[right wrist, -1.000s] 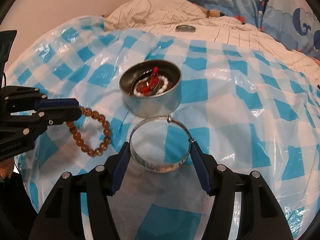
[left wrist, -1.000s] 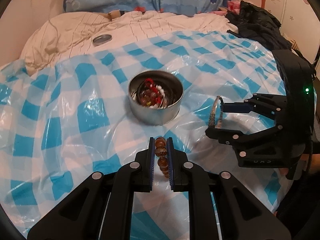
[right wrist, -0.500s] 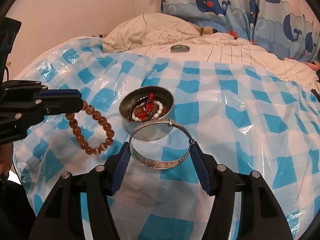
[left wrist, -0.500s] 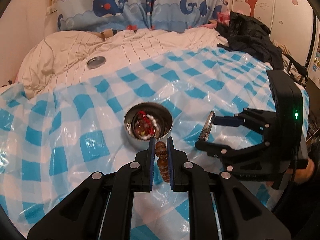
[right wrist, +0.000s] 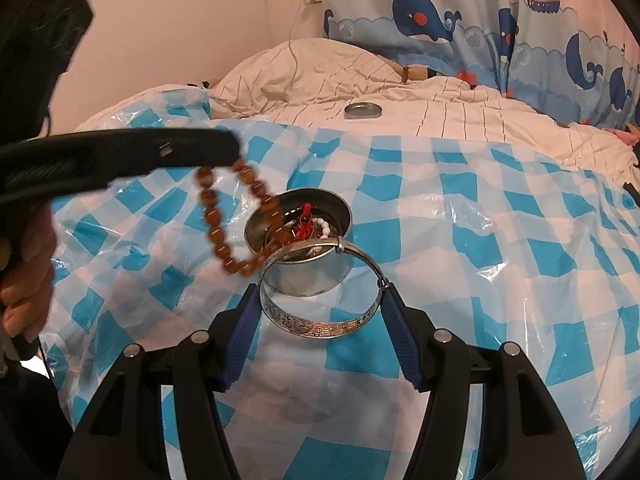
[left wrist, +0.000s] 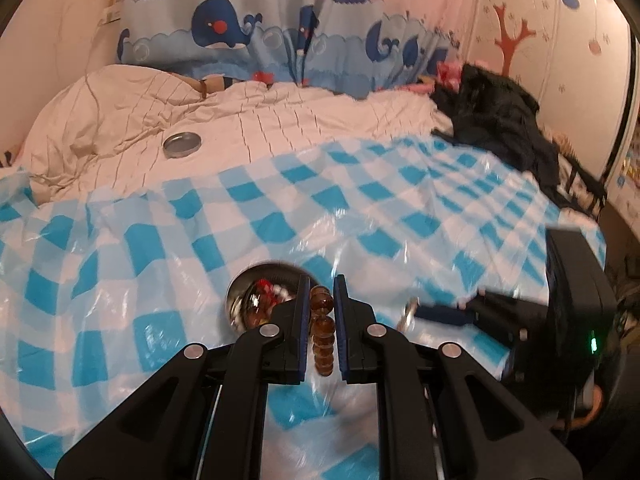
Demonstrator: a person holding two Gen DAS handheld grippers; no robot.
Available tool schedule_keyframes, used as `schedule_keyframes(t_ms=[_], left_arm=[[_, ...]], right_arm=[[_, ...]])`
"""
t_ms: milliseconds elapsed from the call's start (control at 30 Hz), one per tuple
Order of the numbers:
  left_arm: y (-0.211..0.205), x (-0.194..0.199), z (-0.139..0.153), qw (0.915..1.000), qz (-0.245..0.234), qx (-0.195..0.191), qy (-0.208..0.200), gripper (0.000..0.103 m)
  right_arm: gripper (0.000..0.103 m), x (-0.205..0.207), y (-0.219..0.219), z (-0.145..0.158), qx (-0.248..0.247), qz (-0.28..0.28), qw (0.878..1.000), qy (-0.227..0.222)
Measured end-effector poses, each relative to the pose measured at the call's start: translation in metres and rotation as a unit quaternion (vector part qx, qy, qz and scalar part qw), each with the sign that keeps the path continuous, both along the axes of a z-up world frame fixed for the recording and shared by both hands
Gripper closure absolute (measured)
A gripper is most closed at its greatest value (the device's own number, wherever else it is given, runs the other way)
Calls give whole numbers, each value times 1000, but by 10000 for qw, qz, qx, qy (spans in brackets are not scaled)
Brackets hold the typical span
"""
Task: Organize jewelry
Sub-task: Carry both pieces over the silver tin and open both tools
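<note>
Amber bead bracelet (right wrist: 232,224) pinched in left claw (left wrist: 321,300); silver bangle (right wrist: 320,284) spans half-open right claw (right wrist: 318,308). Swinging beads may miss tin (right wrist: 300,216).

The brown bead bracelet (right wrist: 236,224), a second ago low beside the round metal tin (right wrist: 304,252), is now lifted clear of the checked plastic sheet (right wrist: 480,240) by the left gripper (left wrist: 321,304) and is hung at the tin's left rim. The silver bangle (right wrist: 320,284), earlier held short of the tin by the right gripper (right wrist: 320,320), is now raised and overlaps the tin's near wall.
</note>
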State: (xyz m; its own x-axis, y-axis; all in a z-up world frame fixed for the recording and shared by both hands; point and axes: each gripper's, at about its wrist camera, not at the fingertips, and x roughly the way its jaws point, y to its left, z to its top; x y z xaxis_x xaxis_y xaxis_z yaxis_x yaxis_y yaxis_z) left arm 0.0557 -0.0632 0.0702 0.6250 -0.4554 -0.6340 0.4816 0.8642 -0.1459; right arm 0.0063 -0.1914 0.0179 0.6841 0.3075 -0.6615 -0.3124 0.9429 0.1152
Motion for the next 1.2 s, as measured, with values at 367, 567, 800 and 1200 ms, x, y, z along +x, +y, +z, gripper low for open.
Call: schedule_keyframes(t_ms=[367,567,800,1200], left_arm=[[39,65,-57,9855,1375,-246,959,88],[66,51,-42,9836,1565,-436,782,68],[88,38,-40,9808,1728,-404,812,57],[66,18,-57,9846,1520,223,828,50]], right_arm=[[43,7,4,2,-96,72,9999,-12],[43,32,31,15,-282,344,9989,-174],[37,73,65,5,-781,617,9950,54],[29,18,9,-21,-469,51,9979,446]])
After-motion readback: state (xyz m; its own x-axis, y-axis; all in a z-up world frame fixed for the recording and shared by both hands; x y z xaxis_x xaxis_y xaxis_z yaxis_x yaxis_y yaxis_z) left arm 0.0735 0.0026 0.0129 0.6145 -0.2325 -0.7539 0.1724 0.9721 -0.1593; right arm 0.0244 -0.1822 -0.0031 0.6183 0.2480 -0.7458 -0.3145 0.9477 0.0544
